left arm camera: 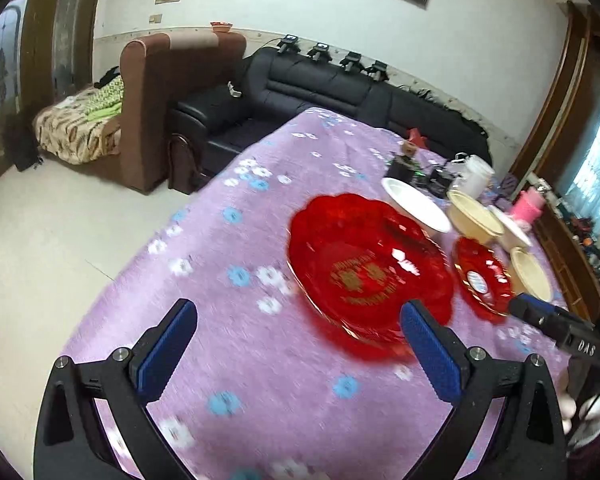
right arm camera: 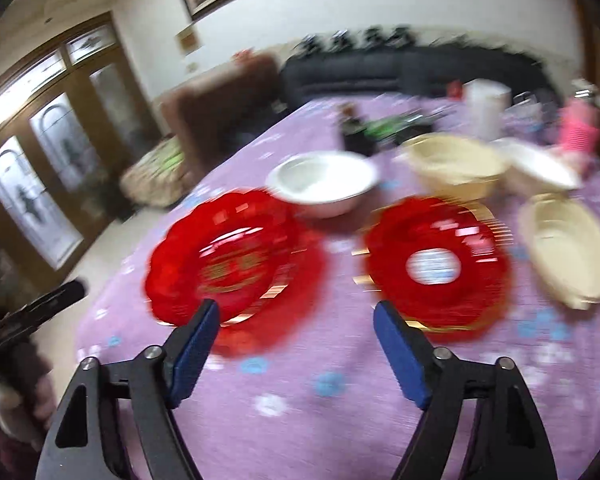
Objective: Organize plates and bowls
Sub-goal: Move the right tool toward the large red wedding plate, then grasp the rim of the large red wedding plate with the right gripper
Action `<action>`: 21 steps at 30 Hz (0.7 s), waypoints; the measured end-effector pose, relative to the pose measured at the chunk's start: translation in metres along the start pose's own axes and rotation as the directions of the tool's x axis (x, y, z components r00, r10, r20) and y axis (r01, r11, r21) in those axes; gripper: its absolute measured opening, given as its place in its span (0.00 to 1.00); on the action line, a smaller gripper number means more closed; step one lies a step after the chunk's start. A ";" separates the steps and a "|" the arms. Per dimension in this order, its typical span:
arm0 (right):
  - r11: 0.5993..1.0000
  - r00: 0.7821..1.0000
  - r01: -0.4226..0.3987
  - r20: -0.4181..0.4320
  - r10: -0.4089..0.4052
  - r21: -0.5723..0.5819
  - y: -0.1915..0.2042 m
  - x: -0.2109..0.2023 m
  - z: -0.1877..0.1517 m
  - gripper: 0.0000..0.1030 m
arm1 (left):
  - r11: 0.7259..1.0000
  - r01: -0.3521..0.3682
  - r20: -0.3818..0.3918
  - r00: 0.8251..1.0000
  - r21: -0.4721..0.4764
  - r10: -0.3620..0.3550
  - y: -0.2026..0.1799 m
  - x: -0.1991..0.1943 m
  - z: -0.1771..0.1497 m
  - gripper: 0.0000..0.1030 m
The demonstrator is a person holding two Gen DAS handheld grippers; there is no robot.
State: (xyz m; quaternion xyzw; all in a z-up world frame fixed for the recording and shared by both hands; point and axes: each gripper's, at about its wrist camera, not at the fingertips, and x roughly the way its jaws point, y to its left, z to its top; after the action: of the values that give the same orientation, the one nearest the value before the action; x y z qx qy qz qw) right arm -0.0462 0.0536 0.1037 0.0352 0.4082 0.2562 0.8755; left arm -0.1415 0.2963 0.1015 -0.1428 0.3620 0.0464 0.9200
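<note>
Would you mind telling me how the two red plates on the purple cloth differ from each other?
The left red plate has gold lettering at its centre; the right red plate has a white round label there. The left one looks larger in the left wrist view. Both are scalloped, translucent red, and lie flat and apart on the cloth.

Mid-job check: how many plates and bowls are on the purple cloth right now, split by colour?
Red plates: 2, the larger red plate and the smaller red plate
White bowls: 2, the near white bowl and the far white bowl
Cream bowls: 2, the back cream bowl and the right cream bowl
Total: 6
</note>
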 end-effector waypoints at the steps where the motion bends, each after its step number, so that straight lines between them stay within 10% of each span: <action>1: 1.000 1.000 -0.007 -0.008 0.007 0.000 0.006 0.009 0.001 0.76 | 1.000 -0.005 -0.007 1.000 0.003 0.005 0.002 0.008 0.009 0.99; 6: 0.998 0.997 -0.008 -0.072 0.013 0.065 0.006 0.063 0.017 0.68 | 0.999 0.042 -0.082 0.996 -0.024 -0.044 0.002 0.049 0.037 0.97; 12: 0.995 0.990 0.042 -0.135 -0.030 0.089 0.004 0.096 0.028 0.56 | 0.990 0.083 -0.224 0.969 -0.115 -0.107 0.007 0.119 0.049 0.54; 21: 0.992 0.982 0.108 -0.161 -0.098 0.057 0.007 0.110 0.031 0.19 | 0.995 0.048 -0.264 0.962 -0.082 -0.068 -0.009 0.140 0.037 0.37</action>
State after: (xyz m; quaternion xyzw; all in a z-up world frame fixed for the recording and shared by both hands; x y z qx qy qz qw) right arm 0.0326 0.1168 0.0499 0.0223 0.4859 0.1989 0.8508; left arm -0.0132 0.2962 0.0345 -0.1926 0.4760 0.0133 0.8580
